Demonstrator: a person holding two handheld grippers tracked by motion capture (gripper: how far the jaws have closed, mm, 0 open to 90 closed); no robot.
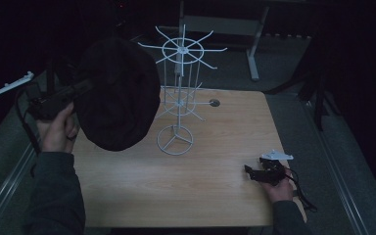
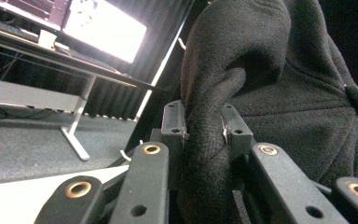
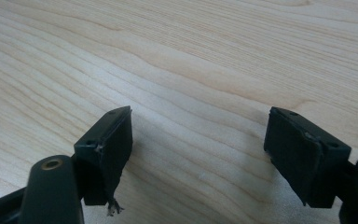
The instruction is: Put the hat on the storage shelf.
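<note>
Black hat (image 2: pixel 279 93) pinched between left tongs (image 2: pixel 204 133).

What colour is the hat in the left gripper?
Black; the hat shows best in the high view.

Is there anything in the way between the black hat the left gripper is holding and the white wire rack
Nothing visible stands between them. The left gripper is shut on a fold of the black hat, held above the table right beside the white wire rack; in the high view the hat already overlaps its left prongs.
</note>
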